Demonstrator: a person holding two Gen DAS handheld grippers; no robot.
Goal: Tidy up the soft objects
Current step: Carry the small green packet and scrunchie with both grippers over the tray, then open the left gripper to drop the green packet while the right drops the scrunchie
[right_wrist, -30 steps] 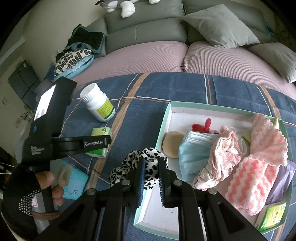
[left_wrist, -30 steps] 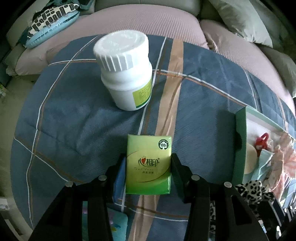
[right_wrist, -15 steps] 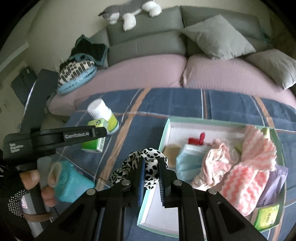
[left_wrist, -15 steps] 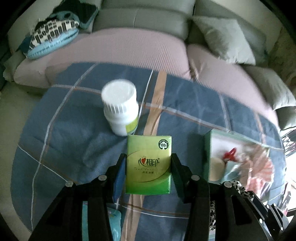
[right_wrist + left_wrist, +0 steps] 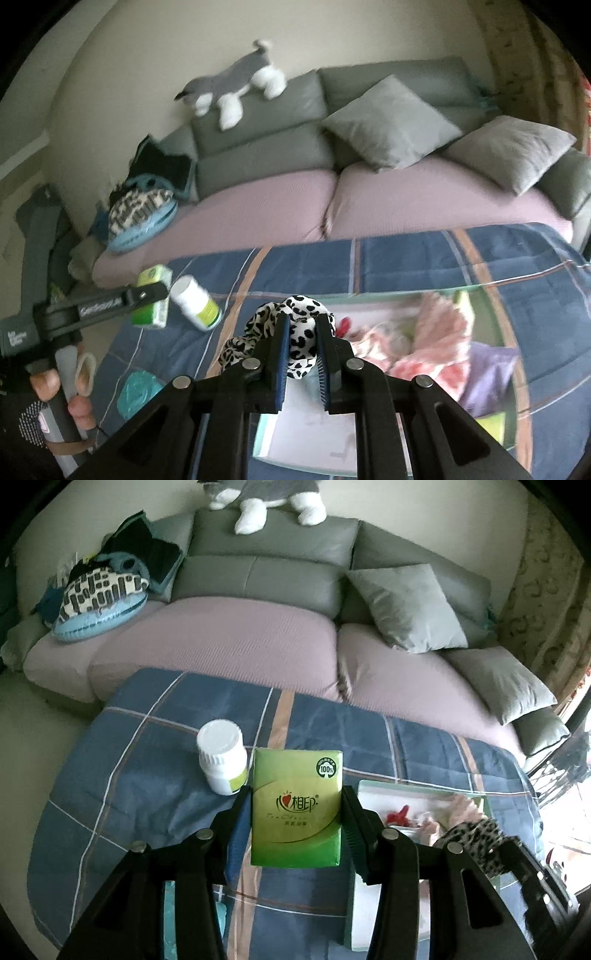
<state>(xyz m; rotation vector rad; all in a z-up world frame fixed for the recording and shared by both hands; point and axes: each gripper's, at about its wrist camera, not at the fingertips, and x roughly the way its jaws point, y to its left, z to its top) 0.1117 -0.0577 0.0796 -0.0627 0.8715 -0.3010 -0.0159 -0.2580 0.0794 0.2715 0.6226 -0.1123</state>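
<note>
My left gripper (image 5: 295,808) is shut on a green tissue pack (image 5: 295,806) and holds it in the air above the blue plaid cloth (image 5: 147,775). It also shows in the right wrist view (image 5: 151,301). My right gripper (image 5: 300,354) is shut on a leopard-print scrunchie (image 5: 301,332), raised over the near left corner of the pale green box (image 5: 388,291). The box holds pink cloths (image 5: 439,332), a purple pack (image 5: 487,373) and a red clip (image 5: 343,326).
A white pill bottle (image 5: 221,757) stands on the cloth left of the tissue pack. A teal item (image 5: 138,391) lies at the near left. Behind is a sofa (image 5: 258,638) with grey pillows (image 5: 406,605) and a plush dog (image 5: 236,88).
Both grippers have risen from the cloth. The left lifted the tissue pack off the cloth and the right lifted the scrunchie; the views now tilt toward the sofa.
</note>
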